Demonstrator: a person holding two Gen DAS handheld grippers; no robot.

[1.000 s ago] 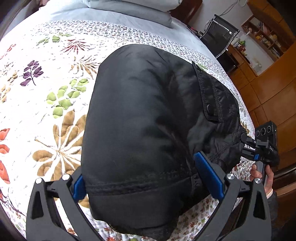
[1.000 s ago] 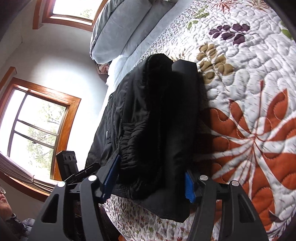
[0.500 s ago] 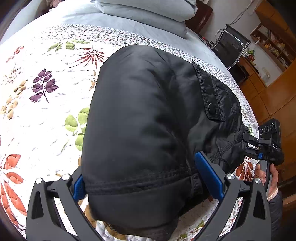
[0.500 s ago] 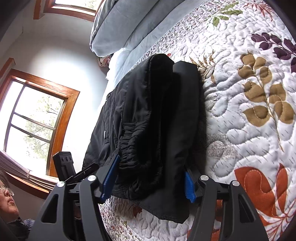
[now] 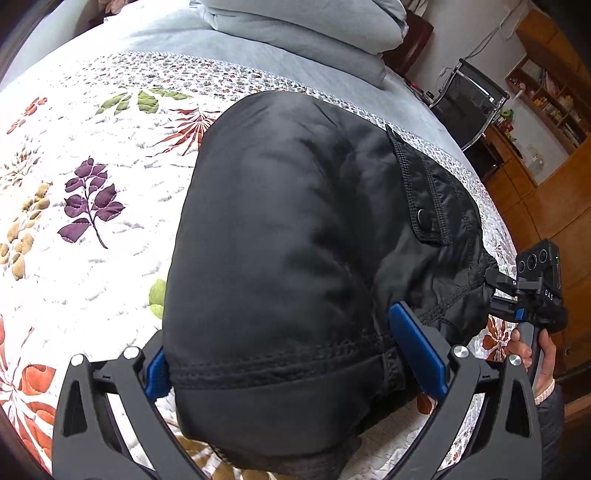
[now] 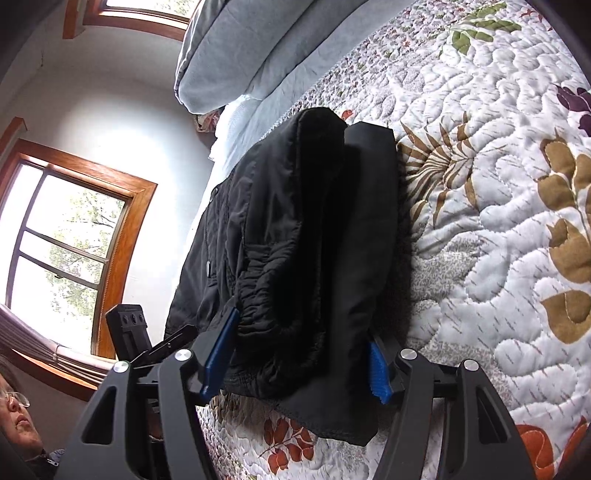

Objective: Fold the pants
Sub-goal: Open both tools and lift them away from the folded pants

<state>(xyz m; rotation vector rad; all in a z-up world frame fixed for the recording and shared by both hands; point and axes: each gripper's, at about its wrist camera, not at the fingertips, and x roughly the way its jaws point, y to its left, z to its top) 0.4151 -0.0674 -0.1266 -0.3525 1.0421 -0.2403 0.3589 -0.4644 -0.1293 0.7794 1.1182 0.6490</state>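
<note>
Black pants lie on a floral quilt, bedroom window beyond.

The folded black pants are hiding the quilt beneath them, and the picture's lower edge is cutting off their near end.

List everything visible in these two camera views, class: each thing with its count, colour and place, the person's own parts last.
pants: one, black, folded bundle on the quilt
quilt: one, white with leaf print, over the bed
duvet: one, pale blue, folded at the bed's far end
window: one, wooden frame, in the wall beside the bed
chair: one, black, beyond the bed
left gripper: black, blue pads, clamping the pants
right gripper: same, clamping the pants
hand: one, holding the right gripper's handle
</note>
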